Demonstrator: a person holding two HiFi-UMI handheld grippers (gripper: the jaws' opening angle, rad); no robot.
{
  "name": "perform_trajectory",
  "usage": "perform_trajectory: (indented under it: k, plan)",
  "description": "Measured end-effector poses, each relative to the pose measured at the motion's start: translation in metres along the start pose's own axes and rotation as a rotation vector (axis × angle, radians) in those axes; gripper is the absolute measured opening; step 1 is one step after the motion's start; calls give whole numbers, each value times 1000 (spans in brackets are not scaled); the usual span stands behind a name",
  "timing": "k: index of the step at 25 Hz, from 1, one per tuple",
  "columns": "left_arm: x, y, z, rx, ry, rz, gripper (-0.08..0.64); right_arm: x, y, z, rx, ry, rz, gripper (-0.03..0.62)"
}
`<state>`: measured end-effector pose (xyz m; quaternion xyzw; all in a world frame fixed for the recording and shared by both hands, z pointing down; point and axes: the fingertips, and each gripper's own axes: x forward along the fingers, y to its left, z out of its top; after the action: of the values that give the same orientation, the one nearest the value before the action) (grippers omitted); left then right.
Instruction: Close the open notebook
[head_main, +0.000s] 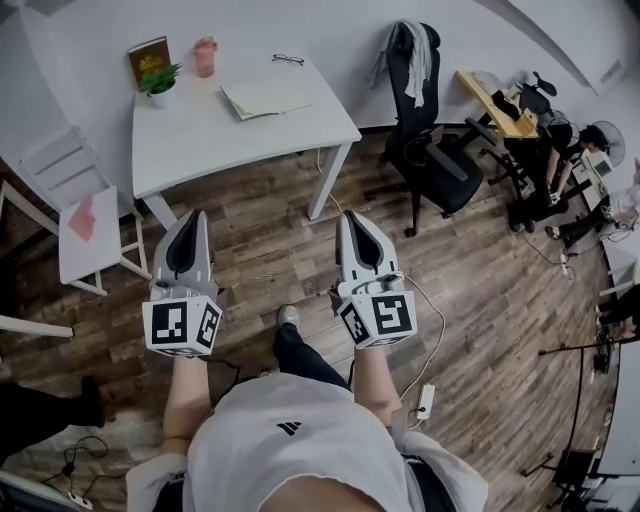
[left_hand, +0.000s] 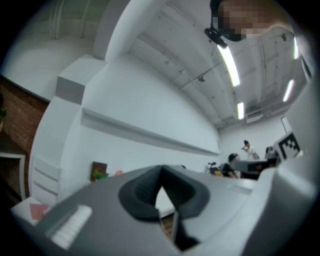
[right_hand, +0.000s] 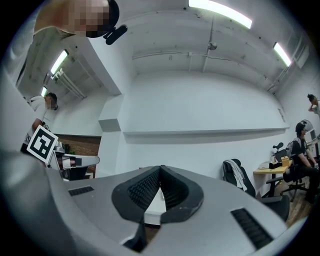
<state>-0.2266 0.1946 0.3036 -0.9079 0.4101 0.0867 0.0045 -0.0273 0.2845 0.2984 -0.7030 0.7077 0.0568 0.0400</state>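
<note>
The open notebook (head_main: 265, 98) lies flat on the white table (head_main: 200, 140) at the far side of the room, its pale pages facing up. Both grippers are held out over the wooden floor, well short of the table. My left gripper (head_main: 190, 214) points toward the table's front edge and is shut with nothing in it; its dark pads (left_hand: 145, 192) meet at the tip. My right gripper (head_main: 352, 214) points toward the table's right leg and is also shut and empty, pads (right_hand: 145, 190) touching. The notebook does not show in either gripper view.
On the table stand a potted plant (head_main: 160, 82), an upright book (head_main: 148, 58), a pink cup (head_main: 205, 56) and glasses (head_main: 288, 60). A white chair (head_main: 85, 215) with a pink cloth stands left, a black office chair (head_main: 430, 150) right. A power strip (head_main: 425, 400) and cables lie on the floor.
</note>
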Motion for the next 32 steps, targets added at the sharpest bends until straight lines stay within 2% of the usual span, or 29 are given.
perform_trajectory:
  k: [9,17,24,32]
  plan:
    - [95,14,0,7,-28,54,8,94,-54,4,-6,-24,69,-5]
    - [163,12,-7,10,-42,81,8,148,-100,-5,-4,-24,105,-5]
    - [191,14,-18,23,-34,103,9,175,-124,-18,18,-22,110,-5]
    - [226,40,-32,21,-14,116,8,214,-133,-36,31,1,107,-5]
